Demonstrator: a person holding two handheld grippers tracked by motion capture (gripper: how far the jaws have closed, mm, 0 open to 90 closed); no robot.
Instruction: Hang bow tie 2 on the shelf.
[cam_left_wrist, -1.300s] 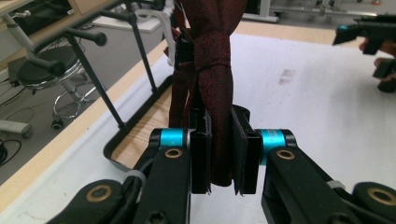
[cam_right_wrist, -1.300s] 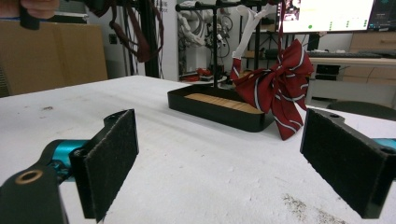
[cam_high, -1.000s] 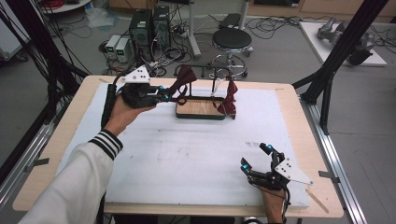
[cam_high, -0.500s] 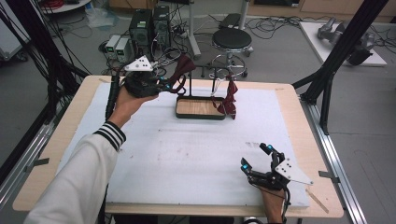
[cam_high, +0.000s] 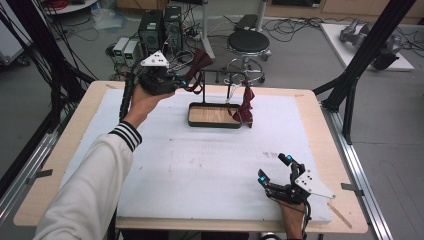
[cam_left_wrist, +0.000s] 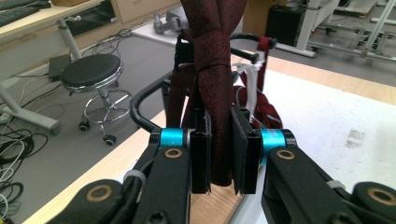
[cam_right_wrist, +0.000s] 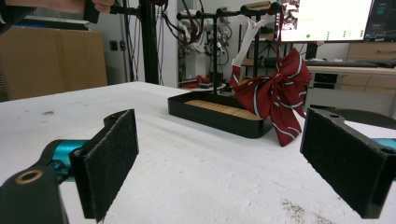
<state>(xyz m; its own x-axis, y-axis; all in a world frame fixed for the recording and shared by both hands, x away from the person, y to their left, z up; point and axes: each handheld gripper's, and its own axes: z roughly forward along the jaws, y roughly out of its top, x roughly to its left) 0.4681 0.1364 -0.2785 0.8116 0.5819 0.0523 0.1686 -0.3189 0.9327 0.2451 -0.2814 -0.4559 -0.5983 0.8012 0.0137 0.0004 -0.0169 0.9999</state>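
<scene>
The left gripper (cam_left_wrist: 219, 154) stood clamped on the dark red tie (cam_left_wrist: 212, 70), hanging long-axis upright beside the rack (cam_high: 220, 75), while the right gripper (cam_high: 277, 172), jaws apart, lay well away.

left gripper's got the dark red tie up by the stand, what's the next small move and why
Probably carry the dark red tie a little further over the stand's bar and lower it so it drapes there. The left gripper is clamped on the tie beside the stand, where a striped bow already hangs, while the right gripper rests open near the table's front edge.
</scene>
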